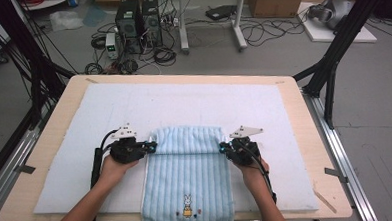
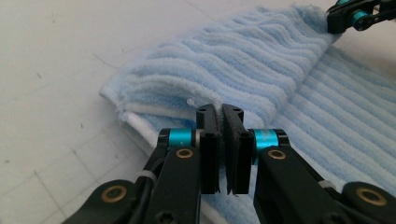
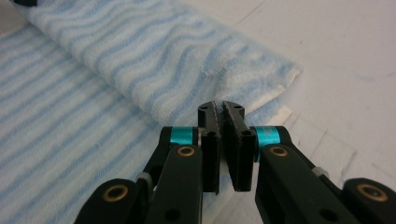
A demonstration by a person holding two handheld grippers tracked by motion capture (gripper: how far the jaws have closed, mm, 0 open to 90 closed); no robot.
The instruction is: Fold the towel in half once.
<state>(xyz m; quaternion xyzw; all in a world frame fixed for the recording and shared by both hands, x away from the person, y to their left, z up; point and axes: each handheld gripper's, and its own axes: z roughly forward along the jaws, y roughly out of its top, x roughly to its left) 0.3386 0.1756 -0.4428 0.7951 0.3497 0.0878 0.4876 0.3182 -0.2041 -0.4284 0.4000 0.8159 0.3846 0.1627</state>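
A light-blue striped terry towel [image 1: 187, 176] is laid on the pale foam mat [image 1: 61, 161], its far end folded over. That fold's left corner is pinched by the left gripper [image 2: 219, 114], its right by the right gripper [image 3: 220, 112]. More folding is judged outstanding.

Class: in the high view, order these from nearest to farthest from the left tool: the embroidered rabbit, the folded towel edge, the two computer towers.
1. Folded towel edge, right beside the left tool.
2. Embroidered rabbit, on the towel's near end.
3. Computer towers, on the floor beyond the table.
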